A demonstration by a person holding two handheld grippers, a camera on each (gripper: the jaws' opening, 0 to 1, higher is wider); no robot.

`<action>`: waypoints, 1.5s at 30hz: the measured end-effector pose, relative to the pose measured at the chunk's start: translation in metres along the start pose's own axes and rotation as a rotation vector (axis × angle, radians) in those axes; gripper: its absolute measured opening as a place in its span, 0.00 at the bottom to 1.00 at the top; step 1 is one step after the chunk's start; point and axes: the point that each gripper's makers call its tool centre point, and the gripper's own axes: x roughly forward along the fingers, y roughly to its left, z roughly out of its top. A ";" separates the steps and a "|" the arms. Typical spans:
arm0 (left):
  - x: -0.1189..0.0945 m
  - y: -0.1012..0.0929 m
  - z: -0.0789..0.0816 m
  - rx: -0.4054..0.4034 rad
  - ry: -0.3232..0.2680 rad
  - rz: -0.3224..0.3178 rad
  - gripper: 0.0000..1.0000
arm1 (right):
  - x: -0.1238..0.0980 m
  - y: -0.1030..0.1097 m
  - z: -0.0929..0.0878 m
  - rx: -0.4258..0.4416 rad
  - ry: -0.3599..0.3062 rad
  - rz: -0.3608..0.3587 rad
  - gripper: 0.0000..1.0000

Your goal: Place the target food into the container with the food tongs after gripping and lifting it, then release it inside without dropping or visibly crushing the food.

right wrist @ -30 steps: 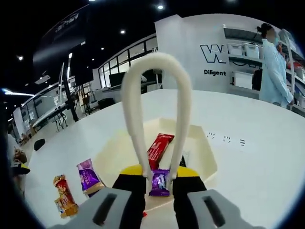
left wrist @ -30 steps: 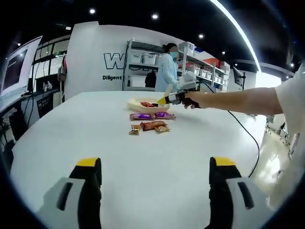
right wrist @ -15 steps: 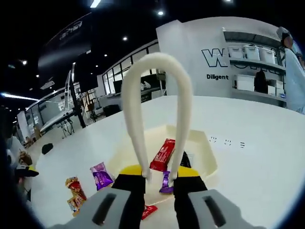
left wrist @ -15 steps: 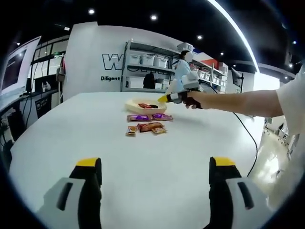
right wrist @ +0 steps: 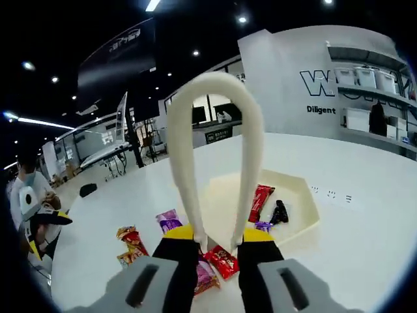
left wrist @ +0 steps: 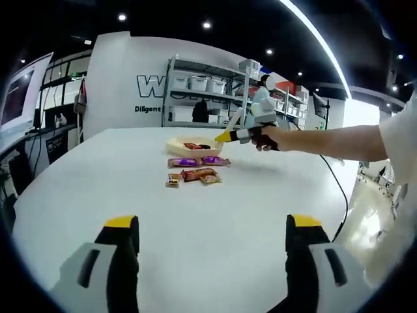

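The right gripper point(right wrist: 218, 242) has its fingers pressed against the white tongs point(right wrist: 215, 150), squeezing them nearly closed with nothing between the tips, above loose snack packets point(right wrist: 221, 261) on the white table point(right wrist: 365, 254). Just beyond sits the cream tray point(right wrist: 306, 222), holding a red packet point(right wrist: 261, 201), a black one and a purple one. The left gripper point(left wrist: 212, 238) hangs wide open and empty over bare table, well back from the packets.

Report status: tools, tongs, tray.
Right tool shut on white tongs, tips empty. Left tool open, low over table. Cream tray holds red and dark packets; wrapped snacks lie beside it.
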 end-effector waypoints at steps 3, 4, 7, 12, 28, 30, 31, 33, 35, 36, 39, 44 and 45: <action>-0.001 -0.001 -0.001 0.001 0.002 -0.001 0.92 | 0.000 0.008 -0.005 -0.008 0.017 0.036 0.15; -0.001 -0.002 -0.001 0.003 0.003 -0.001 0.92 | 0.000 0.010 -0.006 -0.014 0.021 0.033 0.15; -0.002 -0.003 0.000 0.003 0.002 -0.001 0.92 | 0.001 0.016 -0.012 -0.045 0.042 0.054 0.15; -0.002 -0.004 0.001 0.008 0.003 -0.002 0.92 | 0.006 0.021 -0.017 -0.066 0.063 0.082 0.15; -0.005 -0.002 0.003 0.015 0.001 0.007 0.91 | 0.007 0.031 -0.032 -0.073 0.115 0.127 0.16; -0.005 -0.006 0.004 0.018 -0.001 -0.005 0.91 | 0.003 0.035 -0.034 -0.082 0.128 0.133 0.16; -0.005 -0.008 0.004 0.020 -0.001 -0.007 0.91 | 0.002 0.037 -0.035 -0.082 0.130 0.134 0.16; -0.005 -0.010 0.004 0.024 -0.002 -0.013 0.91 | -0.001 0.039 -0.036 -0.085 0.140 0.136 0.16; -0.006 -0.013 0.005 0.026 -0.007 -0.019 0.91 | -0.004 0.040 -0.036 -0.091 0.144 0.129 0.17; -0.007 -0.014 0.006 0.026 -0.008 -0.021 0.91 | -0.004 0.040 -0.036 -0.091 0.145 0.126 0.17; -0.009 -0.014 0.008 0.032 -0.014 -0.023 0.91 | -0.002 0.037 -0.033 -0.095 0.140 0.108 0.18; -0.012 -0.012 0.010 0.031 -0.018 -0.018 0.91 | 0.006 0.036 -0.033 -0.077 0.142 0.084 0.18; -0.013 -0.011 0.009 0.032 -0.018 -0.016 0.91 | 0.008 0.036 -0.034 -0.077 0.146 0.077 0.18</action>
